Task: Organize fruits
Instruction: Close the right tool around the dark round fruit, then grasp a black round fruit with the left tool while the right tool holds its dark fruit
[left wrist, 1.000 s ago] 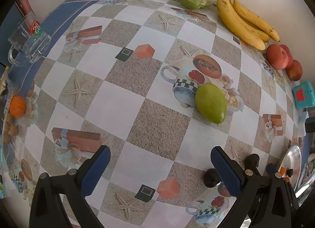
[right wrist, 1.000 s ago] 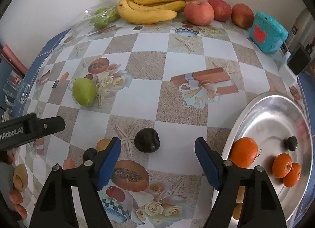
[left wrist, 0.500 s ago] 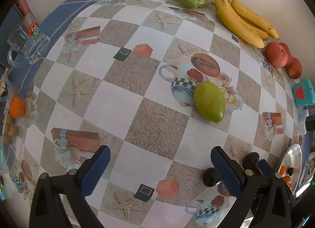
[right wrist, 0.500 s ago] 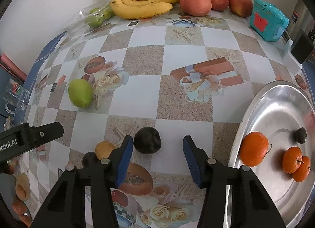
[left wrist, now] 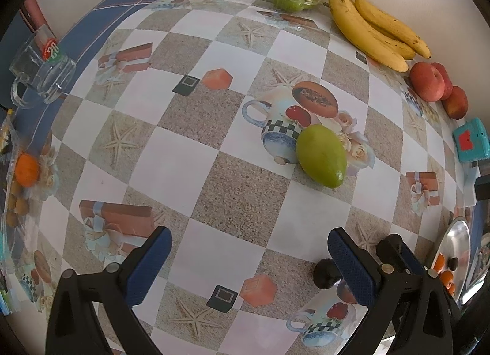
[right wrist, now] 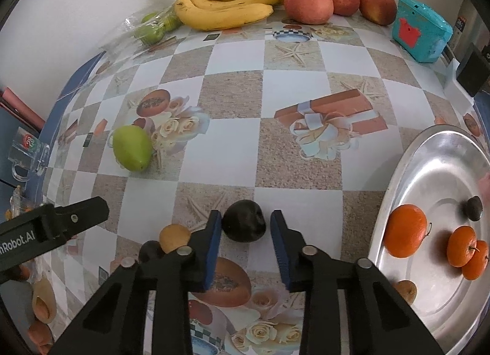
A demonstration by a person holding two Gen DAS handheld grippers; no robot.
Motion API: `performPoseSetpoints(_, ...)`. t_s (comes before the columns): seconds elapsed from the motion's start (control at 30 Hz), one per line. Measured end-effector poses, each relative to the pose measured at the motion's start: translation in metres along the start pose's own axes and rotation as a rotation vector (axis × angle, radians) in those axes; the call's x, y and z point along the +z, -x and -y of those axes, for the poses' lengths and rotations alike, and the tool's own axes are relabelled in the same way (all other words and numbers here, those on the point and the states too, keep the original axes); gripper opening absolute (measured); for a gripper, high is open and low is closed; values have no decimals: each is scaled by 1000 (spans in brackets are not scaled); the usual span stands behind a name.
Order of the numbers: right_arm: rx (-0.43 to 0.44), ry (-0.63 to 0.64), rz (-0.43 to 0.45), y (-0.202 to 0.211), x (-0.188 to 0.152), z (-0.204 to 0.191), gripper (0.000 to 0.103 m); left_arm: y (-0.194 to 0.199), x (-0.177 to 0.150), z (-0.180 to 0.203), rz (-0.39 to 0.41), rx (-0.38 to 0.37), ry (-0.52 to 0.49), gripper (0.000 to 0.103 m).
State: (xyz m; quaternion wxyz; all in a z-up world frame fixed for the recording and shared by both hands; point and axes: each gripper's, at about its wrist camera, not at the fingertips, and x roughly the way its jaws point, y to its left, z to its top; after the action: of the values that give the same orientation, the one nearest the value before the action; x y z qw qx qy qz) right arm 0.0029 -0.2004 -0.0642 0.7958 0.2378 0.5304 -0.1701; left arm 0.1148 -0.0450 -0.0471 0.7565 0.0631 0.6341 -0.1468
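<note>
Three oranges [right wrist: 405, 231] lying in the metal tray [right wrist: 435, 152]; right gripper [right wrist: 245, 223] closing around the plum [right wrist: 243, 225], not yet pressing; left gripper [left wrist: 249, 251] spread wide over open tablecloth [left wrist: 196, 171].

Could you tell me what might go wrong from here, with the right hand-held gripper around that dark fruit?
The right hand-held gripper is closing on the dark plum; a gap shows at the right pad, so the round fruit could roll or squirt out. The small yellow-brown fruit sits just beside the left finger and might get nudged. The steel plate already holds oranges, so a careless drop could knock them.
</note>
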Motion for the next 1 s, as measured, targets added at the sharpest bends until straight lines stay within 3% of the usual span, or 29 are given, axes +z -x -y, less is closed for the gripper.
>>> performPoseSetpoints(0.43,36,-28,24,21,3,6,30,8,-9,21,4,-43,-68,102)
performPoseSetpoints(0.87,15,-38,24,37,-1,20,31,3,-24,53,-55,-97,-202,74)
performPoseSetpoints(1.0,16,-61,34,41,0,29,31,5,-28,63,-49,-91,-252,72)
